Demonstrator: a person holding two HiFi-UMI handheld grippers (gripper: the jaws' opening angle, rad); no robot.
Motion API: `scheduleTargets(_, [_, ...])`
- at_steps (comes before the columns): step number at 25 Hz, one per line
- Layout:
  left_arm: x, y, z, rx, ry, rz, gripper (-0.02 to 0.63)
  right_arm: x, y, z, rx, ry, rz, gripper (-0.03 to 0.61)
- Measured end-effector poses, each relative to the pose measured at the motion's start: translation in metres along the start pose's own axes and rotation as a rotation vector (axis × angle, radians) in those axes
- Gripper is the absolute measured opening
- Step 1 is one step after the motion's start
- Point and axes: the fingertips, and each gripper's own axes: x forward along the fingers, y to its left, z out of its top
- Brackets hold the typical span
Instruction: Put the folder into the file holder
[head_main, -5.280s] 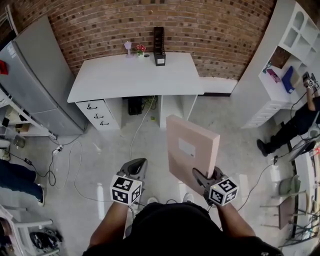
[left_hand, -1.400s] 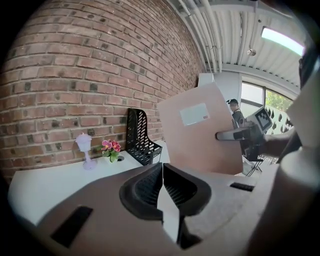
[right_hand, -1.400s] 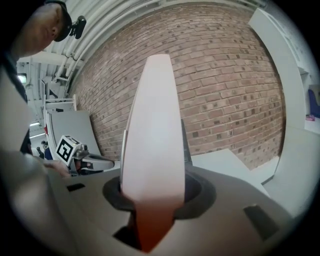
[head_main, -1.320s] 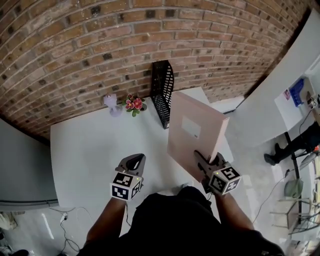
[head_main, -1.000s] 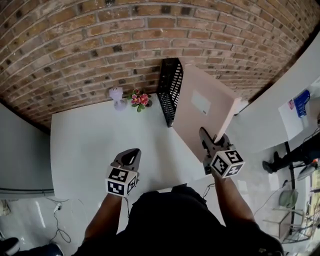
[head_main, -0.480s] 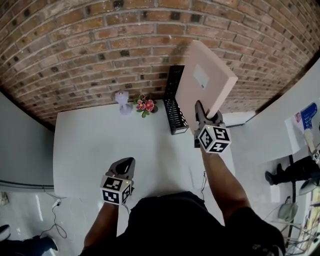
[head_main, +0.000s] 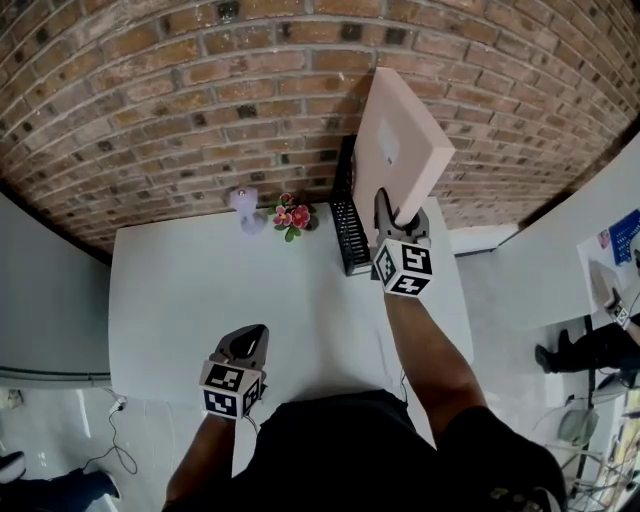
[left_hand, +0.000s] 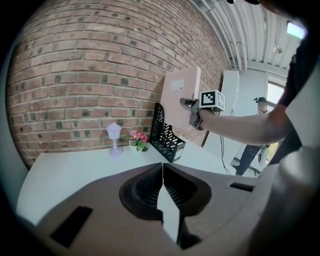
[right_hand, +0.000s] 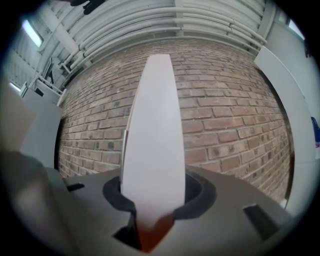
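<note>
Above the back of the white desk (head_main: 200, 290), the pale pink folder (head_main: 398, 135) stands upright in the air. Its lower edge is clamped in the right gripper (head_main: 398, 212), just over and clear of the black mesh file holder (head_main: 348, 225) against the brick wall (head_main: 180, 110). Potted flowers (head_main: 293, 216) sit left of the holder. The left gripper (head_main: 256, 334), jaws closed on nothing, hovers near the desk's front edge.

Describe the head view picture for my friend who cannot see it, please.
The right gripper holds a pink folder upright over a black file holder on a white desk by a brick wall. The left gripper, shut and empty, hangs over the desk's near edge. Some flowers stand beside the holder.
</note>
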Motion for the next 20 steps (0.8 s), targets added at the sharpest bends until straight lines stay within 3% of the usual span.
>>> scheduleTargets(9, [0.008,0.003,-0.003,-0.012,0.016,-0.004,0.005,0.02,0.004,-0.022,-0.021,-0.01,0.019,0.165])
scheduleTargets(20, [0.018,-0.008,-0.011,-0.021,0.025,-0.041,0.005,0.02,0.014,-0.04,-0.02,0.08,0.038,0.195])
